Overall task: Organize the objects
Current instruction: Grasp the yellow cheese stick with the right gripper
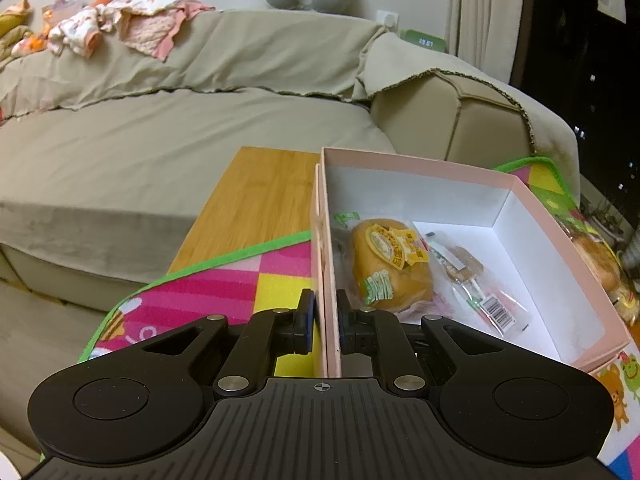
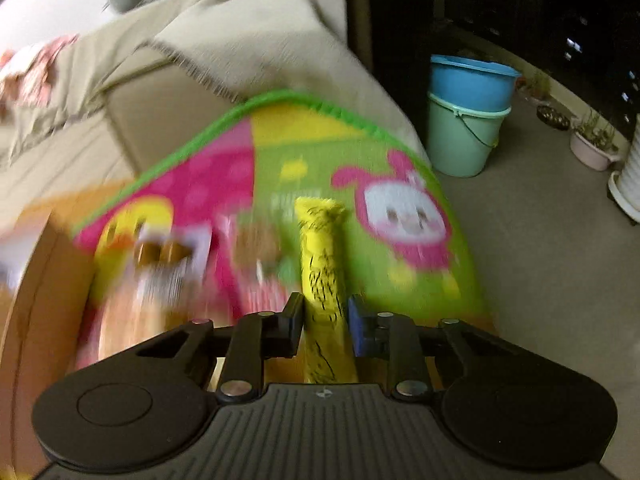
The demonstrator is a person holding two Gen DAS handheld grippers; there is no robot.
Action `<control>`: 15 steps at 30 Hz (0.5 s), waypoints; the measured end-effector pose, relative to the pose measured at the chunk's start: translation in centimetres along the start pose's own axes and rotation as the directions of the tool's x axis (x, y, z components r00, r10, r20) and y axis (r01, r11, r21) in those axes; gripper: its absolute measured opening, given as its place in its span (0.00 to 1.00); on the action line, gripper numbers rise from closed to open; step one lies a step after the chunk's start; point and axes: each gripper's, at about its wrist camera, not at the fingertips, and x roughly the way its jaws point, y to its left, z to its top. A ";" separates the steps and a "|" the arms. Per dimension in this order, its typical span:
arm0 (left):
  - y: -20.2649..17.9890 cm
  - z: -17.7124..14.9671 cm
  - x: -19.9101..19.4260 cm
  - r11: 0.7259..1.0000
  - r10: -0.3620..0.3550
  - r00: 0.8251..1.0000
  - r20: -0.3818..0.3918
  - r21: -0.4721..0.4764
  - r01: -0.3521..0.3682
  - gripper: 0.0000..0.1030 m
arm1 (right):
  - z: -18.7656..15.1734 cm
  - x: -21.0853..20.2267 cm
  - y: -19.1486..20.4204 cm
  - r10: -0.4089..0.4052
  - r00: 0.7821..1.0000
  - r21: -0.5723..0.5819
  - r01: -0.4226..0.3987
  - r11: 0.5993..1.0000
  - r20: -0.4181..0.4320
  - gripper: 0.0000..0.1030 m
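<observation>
We see the left gripper [image 1: 323,320] pinching the pink cardboard box [image 1: 560,256] wall; the right gripper [image 2: 324,320] clamps a crinkly yellow packet [image 2: 322,256].

Black ribbed grippers, blue-padded fingers [image 2: 357,326]

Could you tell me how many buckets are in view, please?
2, stacked on the floor beside the sofa: a blue bucket nested in a green bucket. Others may be out of view.

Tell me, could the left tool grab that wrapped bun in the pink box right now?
Probably not yet: the left tool is clamped on the pink box wall. The wrapped bun lies uncovered just beyond, so letting go would free the way.
</observation>
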 end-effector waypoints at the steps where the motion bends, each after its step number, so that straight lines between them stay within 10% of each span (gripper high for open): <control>1: 0.0 0.0 0.0 1.000 -0.001 1.000 0.000 -0.002 0.001 0.12 | -1.1 -0.7 -0.1 0.004 1.000 -0.011 -0.004 1.000 -0.010 0.22; 15: 0.2 0.0 0.0 1.000 -0.008 1.000 -0.002 -0.003 0.008 0.12 | -14.2 -11.9 3.8 0.125 0.990 -0.119 -0.132 0.984 -0.060 0.27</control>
